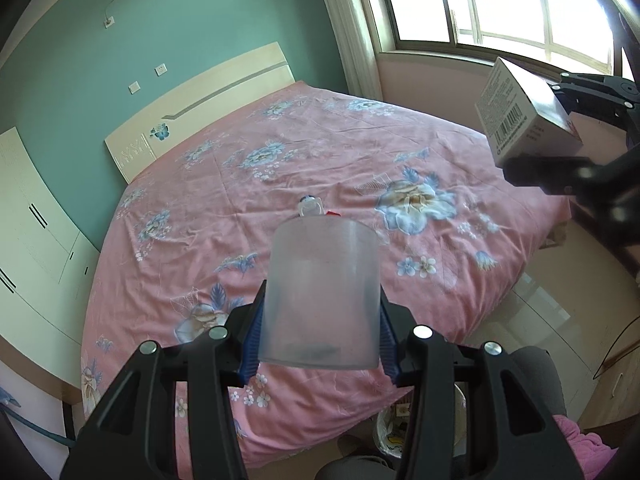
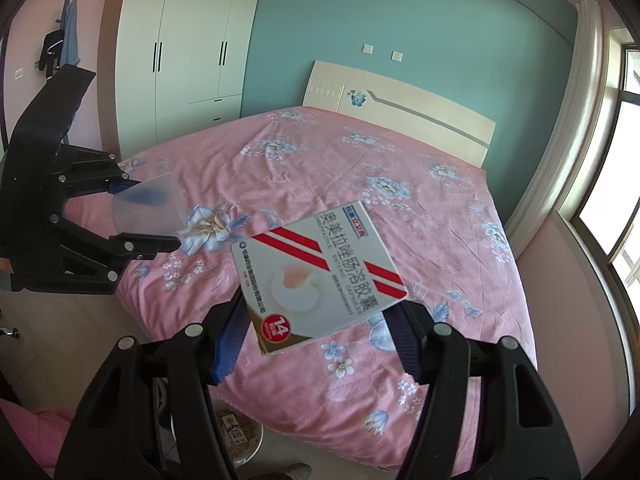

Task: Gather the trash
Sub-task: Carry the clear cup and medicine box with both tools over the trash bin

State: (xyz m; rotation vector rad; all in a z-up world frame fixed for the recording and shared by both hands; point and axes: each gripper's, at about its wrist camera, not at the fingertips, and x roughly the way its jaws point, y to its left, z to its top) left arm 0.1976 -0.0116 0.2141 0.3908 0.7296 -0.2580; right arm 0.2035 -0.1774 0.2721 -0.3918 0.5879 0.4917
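Note:
My left gripper (image 1: 320, 320) is shut on a translucent plastic cup (image 1: 320, 280), held over the foot of a bed with a pink flowered sheet (image 1: 320, 152). A small clear bottle with a blue cap (image 1: 310, 205) lies on the sheet just beyond the cup's rim. At the upper right my right gripper (image 1: 536, 124) is shut on a white medicine box (image 1: 524, 108). In the right wrist view the box (image 2: 320, 276), with red stripes, sits between the blue pads (image 2: 228, 340) of the right gripper (image 2: 320, 316). The left gripper (image 2: 150, 212) holds the cup (image 2: 148, 204) at the left.
A white bin (image 1: 388, 428) with rubbish inside stands on the floor at the foot of the bed, below both grippers; its rim (image 2: 256, 440) also shows in the right wrist view. A white wardrobe (image 2: 180, 52) stands left of the bed, windows (image 1: 500, 4) to its right.

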